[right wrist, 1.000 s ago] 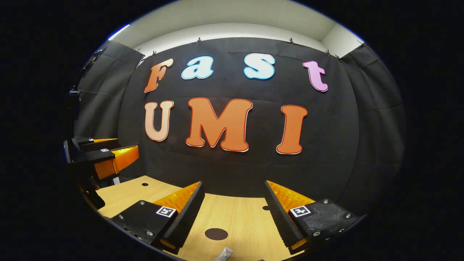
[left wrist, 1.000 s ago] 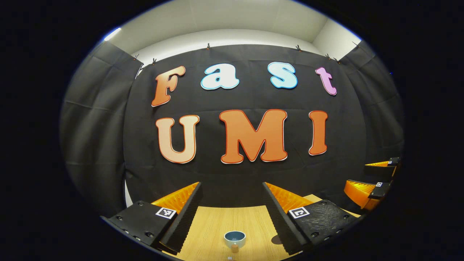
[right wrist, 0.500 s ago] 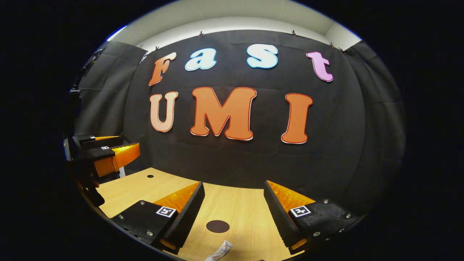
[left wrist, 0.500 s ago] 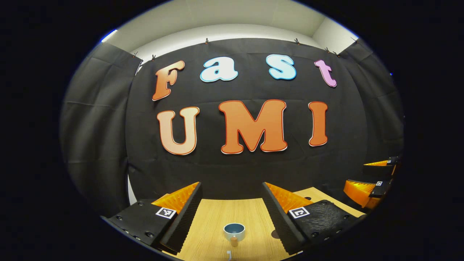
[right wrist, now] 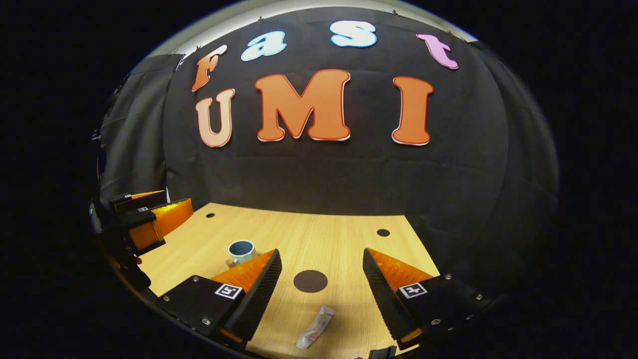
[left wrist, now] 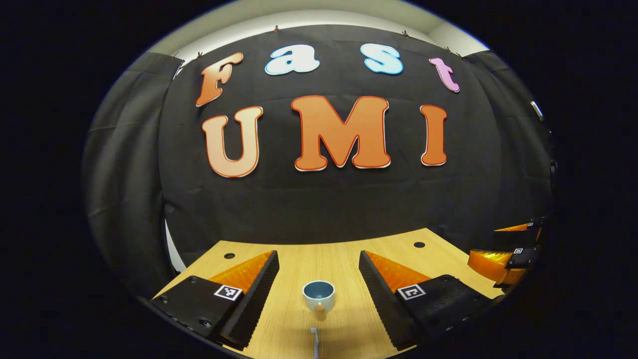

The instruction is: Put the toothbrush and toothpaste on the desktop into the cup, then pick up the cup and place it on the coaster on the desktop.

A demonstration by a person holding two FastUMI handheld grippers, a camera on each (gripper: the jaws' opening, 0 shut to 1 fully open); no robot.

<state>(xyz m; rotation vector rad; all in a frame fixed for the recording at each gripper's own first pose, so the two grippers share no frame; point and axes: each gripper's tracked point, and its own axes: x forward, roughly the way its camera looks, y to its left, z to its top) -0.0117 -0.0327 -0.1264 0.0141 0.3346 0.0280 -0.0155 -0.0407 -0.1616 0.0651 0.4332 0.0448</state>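
Cup (left wrist: 319, 294): blue inside, pale outside, upright on the counter, ahead of the left claw between its fingers, handle toward the claw; ahead-left of the right claw.
Toothbrush (left wrist: 314, 343): lies just short of the cup, nearer the left claw, partly cut off.
Toothpaste (right wrist: 315, 327): flat tube between the right claw's fingers, apart from them.
Coaster (right wrist: 310, 280): dark disc just beyond the toothpaste.
Left claw (left wrist: 319, 269): wide open, holding nothing.
Right claw (right wrist: 319, 269): wide open, holding nothing.
Counter (right wrist: 319, 234): light wood.
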